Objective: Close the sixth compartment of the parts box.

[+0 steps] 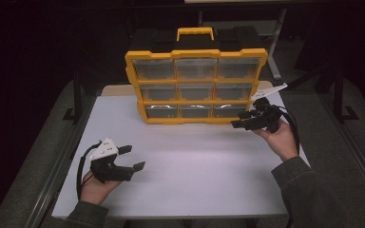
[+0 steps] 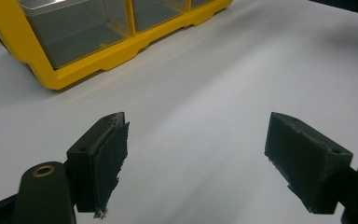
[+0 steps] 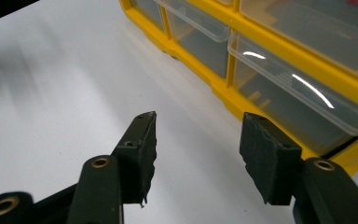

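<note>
The left gripper (image 1: 132, 157) waits well in front of the yellow drawer box (image 1: 197, 85) standing upright on the table (image 1: 195, 166), fingers wide and empty, while the right gripper (image 1: 240, 119) nears the box's bottom-right drawer (image 1: 228, 110), fingers parted, empty, seemingly to pull it.

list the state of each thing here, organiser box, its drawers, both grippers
organiser box: standing upright at the far side of the table, handle up
drawers: nine clear ones, all pushed in, contents too dim to tell
left gripper: open, nothing between the jaws, held over the bare table
right gripper: open, nothing between the jaws, close to the box's bottom right corner, not touching it
</note>
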Tool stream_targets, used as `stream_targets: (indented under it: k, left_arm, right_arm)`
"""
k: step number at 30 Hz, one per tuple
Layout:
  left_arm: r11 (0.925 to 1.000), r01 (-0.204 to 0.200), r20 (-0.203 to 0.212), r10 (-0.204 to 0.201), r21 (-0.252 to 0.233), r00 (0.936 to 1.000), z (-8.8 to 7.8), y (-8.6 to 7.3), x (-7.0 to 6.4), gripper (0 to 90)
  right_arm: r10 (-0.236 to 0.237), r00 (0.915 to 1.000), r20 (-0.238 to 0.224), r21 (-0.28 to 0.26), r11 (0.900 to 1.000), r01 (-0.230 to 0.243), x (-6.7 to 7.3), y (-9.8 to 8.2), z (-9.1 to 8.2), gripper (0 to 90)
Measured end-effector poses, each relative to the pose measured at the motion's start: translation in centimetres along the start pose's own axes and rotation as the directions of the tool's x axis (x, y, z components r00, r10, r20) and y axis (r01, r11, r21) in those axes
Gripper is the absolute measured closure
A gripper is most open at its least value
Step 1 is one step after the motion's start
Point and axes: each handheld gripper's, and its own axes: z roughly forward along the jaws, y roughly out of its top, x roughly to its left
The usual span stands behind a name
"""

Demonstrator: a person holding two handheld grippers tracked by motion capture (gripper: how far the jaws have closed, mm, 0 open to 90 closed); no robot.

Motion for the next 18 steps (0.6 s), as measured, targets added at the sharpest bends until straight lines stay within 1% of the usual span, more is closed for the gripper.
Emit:
stream_targets:
  k: [1, 4, 5, 9, 11, 13, 14, 18]
  left_arm:
    - [1.0, -0.002, 0.001, 0.002, 0.001, 1.0, 0.0, 0.0, 0.0, 20.7]
    - [1.0, -0.002, 0.002, 0.002, 0.007, 1.0, 0.1, 0.0, -0.1, 20.7]
    - [1.0, 0.006, 0.003, -0.006, 0.005, 1.0, 0.1, 0.0, -0.1, 20.6]
    - [1.0, 0.003, 0.003, -0.003, 0.004, 1.0, 0.2, 0.0, -0.1, 20.6]
    - [1.0, 0.002, 0.003, -0.002, 0.006, 1.0, 0.2, 0.0, -0.1, 20.6]
    - [1.0, 0.001, 0.004, -0.001, 0.007, 1.0, 0.2, 0.0, -0.1, 20.6]
    - [0.9998, -0.012, 0.004, 0.012, 0.018, 0.9999, 0.2, 0.0, 0.0, 20.6]
    - [0.9997, -0.009, 0.006, 0.009, 0.022, 0.9999, 0.2, 0.0, -0.1, 20.6]
  right_arm:
    - [-0.005, 1.0, -0.001, -0.003, 1.0, 0.005, 0.0, -0.2, 0.0, 44.2]
    - [-0.001, 1.0, -0.001, -0.01, 1.0, 0.0, -0.1, -0.6, 0.0, 43.1]
    - [-0.001, 1.0, -0.004, -0.018, 1.0, 0.001, -0.1, -0.9, -0.1, 41.9]
    - [0.007, 1.0, -0.002, -0.022, 1.0, -0.007, -0.1, -1.5, -0.2, 38.9]
    - [0.02, 0.9998, -0.003, -0.025, 0.999, -0.02, 0.0, -1.8, -0.3, 38.5]
    - [0.016, 0.9999, -0.002, -0.027, 0.999, -0.016, 0.1, -2.0, -0.3, 37.0]
    - [0.017, 0.9999, 0.0, -0.027, 0.999, -0.017, 0.2, -2.1, -0.3, 36.7]
    - [0.011, 0.9999, 0.002, -0.033, 0.999, -0.011, 0.3, -2.4, -0.4, 35.7]
